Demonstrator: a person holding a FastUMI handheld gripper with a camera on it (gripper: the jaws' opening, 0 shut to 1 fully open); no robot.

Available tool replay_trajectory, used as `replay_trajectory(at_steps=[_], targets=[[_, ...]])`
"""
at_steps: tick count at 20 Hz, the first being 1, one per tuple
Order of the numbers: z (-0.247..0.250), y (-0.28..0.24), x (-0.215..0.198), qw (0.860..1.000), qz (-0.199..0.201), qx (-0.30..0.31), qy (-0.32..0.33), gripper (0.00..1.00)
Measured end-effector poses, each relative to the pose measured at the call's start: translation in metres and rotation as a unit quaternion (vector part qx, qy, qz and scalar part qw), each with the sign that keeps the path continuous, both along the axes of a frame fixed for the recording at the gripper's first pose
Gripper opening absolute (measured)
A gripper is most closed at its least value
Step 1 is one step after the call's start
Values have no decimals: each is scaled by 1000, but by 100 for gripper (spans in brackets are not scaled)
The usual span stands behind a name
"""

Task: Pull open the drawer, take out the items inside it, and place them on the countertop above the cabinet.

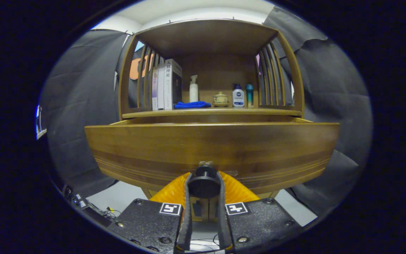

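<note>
The gripper (204, 183) is sitting at the lower centre of the frame, its two fingers (188, 211) closing on the round black drawer knob (203, 182), one finger pressing on each side of it. The drawer (210, 151) is standing pulled out toward the camera, its broad wooden front spanning the middle of the frame; a dark gap is showing between its top edge and the cabinet behind. The inside of the drawer is hidden from this angle, so its contents cannot be told.

Above the drawer, the countertop (280, 112) is carrying a row of things across the centre of the frame: upright books (167, 84) at the left, a blue cloth (192, 104) lying flat beside them, a white pump bottle (193, 90) behind the cloth, a small lidded pot (220, 99), a white bottle with a blue cap (238, 96), and a slim teal bottle (249, 95) at the right.
</note>
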State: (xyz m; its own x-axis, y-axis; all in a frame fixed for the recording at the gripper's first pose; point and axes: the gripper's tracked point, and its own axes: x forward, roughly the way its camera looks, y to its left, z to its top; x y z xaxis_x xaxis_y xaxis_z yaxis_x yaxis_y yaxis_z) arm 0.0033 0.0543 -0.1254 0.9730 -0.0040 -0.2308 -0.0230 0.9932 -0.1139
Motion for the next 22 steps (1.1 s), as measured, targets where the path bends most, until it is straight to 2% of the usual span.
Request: replay_trajectory(at_steps=[10,15,21,22], targets=[[-6,2,-42,1000,8,4,11,33],[-7,2,-44,1000,10,-9,19,34],[27,-9,-59,1000,9,22,-2,94],[37,-8,-62,999,14,29,-4,94]])
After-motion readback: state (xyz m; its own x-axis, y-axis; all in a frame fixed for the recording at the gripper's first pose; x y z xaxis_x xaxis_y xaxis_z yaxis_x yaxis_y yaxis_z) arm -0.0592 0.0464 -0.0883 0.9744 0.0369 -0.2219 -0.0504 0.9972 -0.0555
